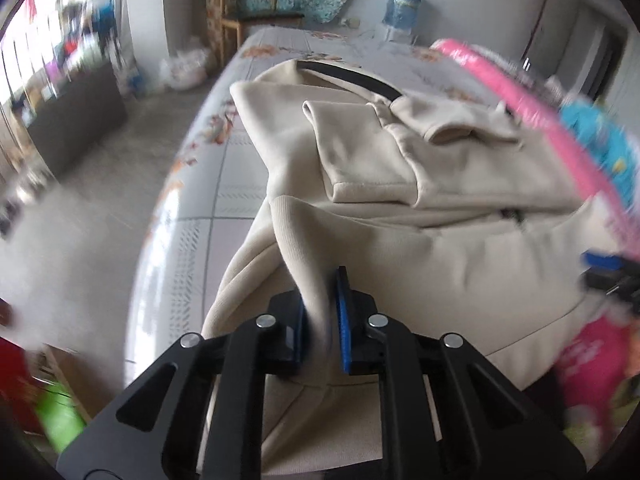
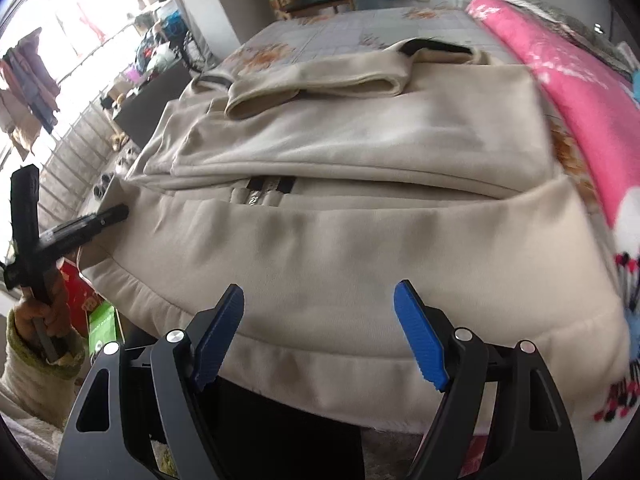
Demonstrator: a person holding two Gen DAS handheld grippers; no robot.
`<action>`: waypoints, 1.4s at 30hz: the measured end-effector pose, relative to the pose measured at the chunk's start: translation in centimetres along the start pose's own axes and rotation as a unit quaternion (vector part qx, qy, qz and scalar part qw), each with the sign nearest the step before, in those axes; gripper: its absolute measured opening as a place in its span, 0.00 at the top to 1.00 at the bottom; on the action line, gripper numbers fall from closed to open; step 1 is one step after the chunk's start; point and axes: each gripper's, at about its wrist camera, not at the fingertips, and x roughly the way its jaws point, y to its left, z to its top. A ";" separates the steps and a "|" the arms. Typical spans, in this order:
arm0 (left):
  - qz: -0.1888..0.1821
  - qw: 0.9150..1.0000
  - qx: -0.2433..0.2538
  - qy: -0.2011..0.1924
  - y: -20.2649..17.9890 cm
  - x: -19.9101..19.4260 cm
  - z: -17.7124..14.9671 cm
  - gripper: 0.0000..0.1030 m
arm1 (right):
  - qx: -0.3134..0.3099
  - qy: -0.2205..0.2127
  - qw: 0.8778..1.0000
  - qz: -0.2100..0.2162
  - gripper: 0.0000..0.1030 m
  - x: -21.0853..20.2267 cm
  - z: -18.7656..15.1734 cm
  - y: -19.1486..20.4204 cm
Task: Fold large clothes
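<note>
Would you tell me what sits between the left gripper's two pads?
A bunched fold of the cream jacket, pinched in the left gripper, seen in the left wrist view.

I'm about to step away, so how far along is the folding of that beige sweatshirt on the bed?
Partway. Both sleeves are already folded across the beige sweatshirt. In hand: the left gripper is shut on a bunched fold at the hem; the right gripper is open over the hem, holding nothing. Left: gripping there and folding the body over.

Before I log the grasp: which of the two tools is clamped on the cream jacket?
The left tool: its blue pads pinch a fold of the jacket. The right tool stands wide open above the hem, gripping nothing.
</note>
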 end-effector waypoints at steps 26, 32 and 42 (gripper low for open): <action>0.090 0.995 0.048 0.009 -2.0 0.2 -0.3 0.88 | 0.063 -0.041 0.994 -0.080 0.48 -1.9 2.7 -11.4; 0.090 0.995 0.047 0.011 -2.1 0.2 -0.3 0.88 | 0.053 -0.028 0.995 -0.084 0.61 -2.3 2.6 -11.2; 0.086 0.995 0.042 0.012 -1.8 0.3 -0.2 0.88 | 0.052 -0.017 0.994 -0.090 0.63 -1.0 3.8 -11.6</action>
